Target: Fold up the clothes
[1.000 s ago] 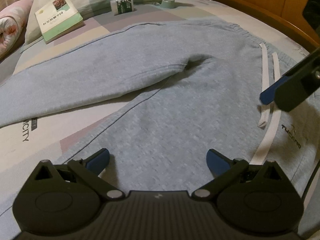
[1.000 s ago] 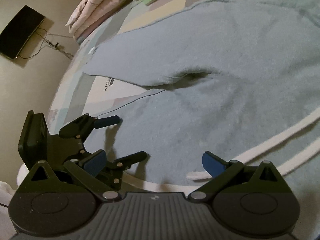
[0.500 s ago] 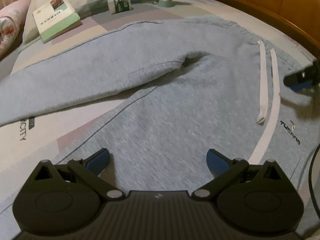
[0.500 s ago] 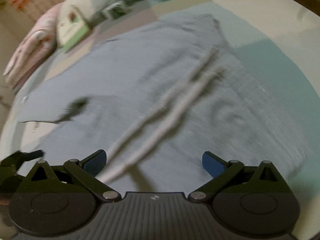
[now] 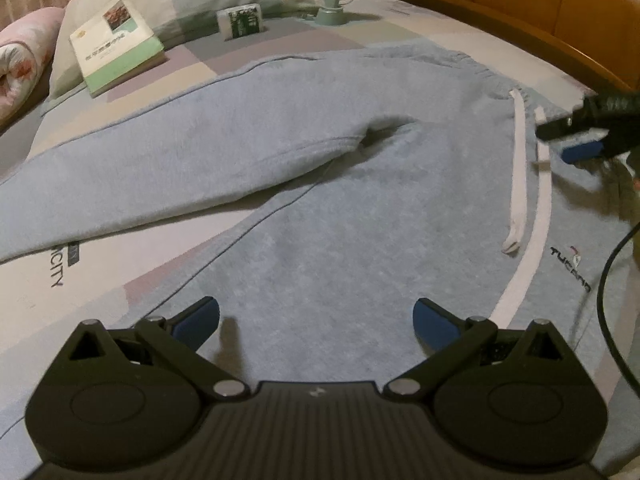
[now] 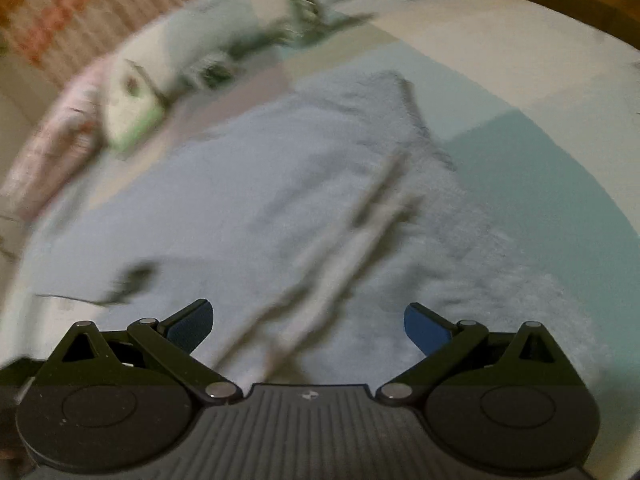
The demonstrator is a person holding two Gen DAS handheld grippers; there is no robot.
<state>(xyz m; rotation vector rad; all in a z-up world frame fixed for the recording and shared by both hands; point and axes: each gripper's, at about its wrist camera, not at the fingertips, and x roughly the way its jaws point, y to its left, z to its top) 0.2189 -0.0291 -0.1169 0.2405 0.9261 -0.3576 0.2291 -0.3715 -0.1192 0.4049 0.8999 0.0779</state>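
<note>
Two grippers are shown spread wide and empty: the left gripper above the near trouser leg, the right gripper above the drawstrings. The grey sweatpants are laid flat on the bed, legs apart. No fold is made; folding is judged entirely outstanding. A book lies beyond.

Right-wrist view blurred; book perhaps, unreadable.
</note>
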